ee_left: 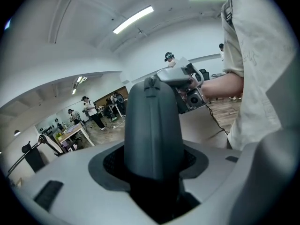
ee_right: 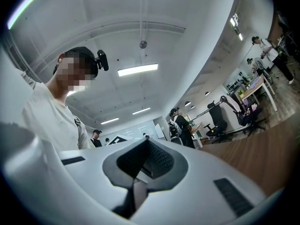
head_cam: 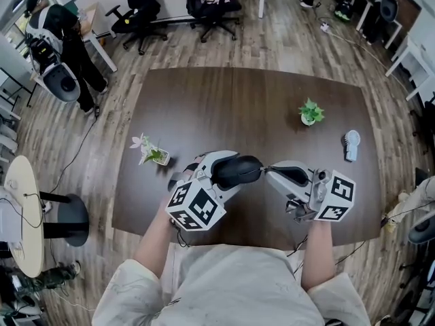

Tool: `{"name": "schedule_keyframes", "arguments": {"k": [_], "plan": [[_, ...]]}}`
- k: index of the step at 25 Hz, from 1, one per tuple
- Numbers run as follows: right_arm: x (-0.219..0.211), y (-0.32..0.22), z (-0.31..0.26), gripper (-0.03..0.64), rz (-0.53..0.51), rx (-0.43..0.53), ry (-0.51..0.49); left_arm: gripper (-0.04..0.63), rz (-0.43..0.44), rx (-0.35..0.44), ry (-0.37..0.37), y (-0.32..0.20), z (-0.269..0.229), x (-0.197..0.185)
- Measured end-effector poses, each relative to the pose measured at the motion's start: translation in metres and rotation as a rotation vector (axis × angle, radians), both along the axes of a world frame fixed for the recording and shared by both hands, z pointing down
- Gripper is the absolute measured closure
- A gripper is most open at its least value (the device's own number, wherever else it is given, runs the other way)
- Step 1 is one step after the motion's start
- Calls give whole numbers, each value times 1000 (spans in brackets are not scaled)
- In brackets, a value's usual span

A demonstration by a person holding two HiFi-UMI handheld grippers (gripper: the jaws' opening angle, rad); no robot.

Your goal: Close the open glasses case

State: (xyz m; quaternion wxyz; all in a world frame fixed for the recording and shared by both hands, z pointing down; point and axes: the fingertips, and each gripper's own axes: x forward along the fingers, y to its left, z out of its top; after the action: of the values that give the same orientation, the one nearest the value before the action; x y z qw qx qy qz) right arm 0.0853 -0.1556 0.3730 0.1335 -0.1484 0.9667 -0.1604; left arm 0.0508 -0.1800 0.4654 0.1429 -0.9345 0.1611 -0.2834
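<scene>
**A:** Item one, the glasses case (head_cam: pixel 242 170)?

**B:** Dark grey, with a rounded shell. It is held over the near part of the brown table (head_cam: pixel 224 100) by the left gripper (head_cam: pixel 228 172). In the left gripper view it stands upright between the jaws, which clamp its two sides (a seam runs up its face, but I cannot tell whether the lid is fully down).

**A:** Item two, the right gripper (head_cam: pixel 272 170)?

**B:** Its jaws are pinched together with nothing between them. The tip sits just beside the right end of the case, and I cannot make out whether they touch. The right gripper view looks up at ceiling lights.

**A:** Other table stock?

**B:** One small green plant (head_cam: pixel 310 112) in a white pot, towards the right. One flowering plant (head_cam: pixel 151 152) on the left, near the left gripper. One white object (head_cam: pixel 351 145) by the right edge, type unclear. Both right-hand items are well apart from the case.

**A:** Surroundings?

**B:** Wooden floor, black office chairs (head_cam: pixel 139 12) beyond the table, and a person (head_cam: pixel 64 36) standing at the upper left.
</scene>
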Motion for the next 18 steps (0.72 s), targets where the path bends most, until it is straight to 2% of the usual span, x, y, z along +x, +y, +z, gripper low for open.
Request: {"name": "schedule_keyframes", "arguments": {"k": [12,18], "plan": [[-28,1,14,611,23,14,148,341,-70,-54,-86,-10,31,2],[-26,-6,20,611,49,12,146,339,-84,-64,-83,-15,36,1]]}}
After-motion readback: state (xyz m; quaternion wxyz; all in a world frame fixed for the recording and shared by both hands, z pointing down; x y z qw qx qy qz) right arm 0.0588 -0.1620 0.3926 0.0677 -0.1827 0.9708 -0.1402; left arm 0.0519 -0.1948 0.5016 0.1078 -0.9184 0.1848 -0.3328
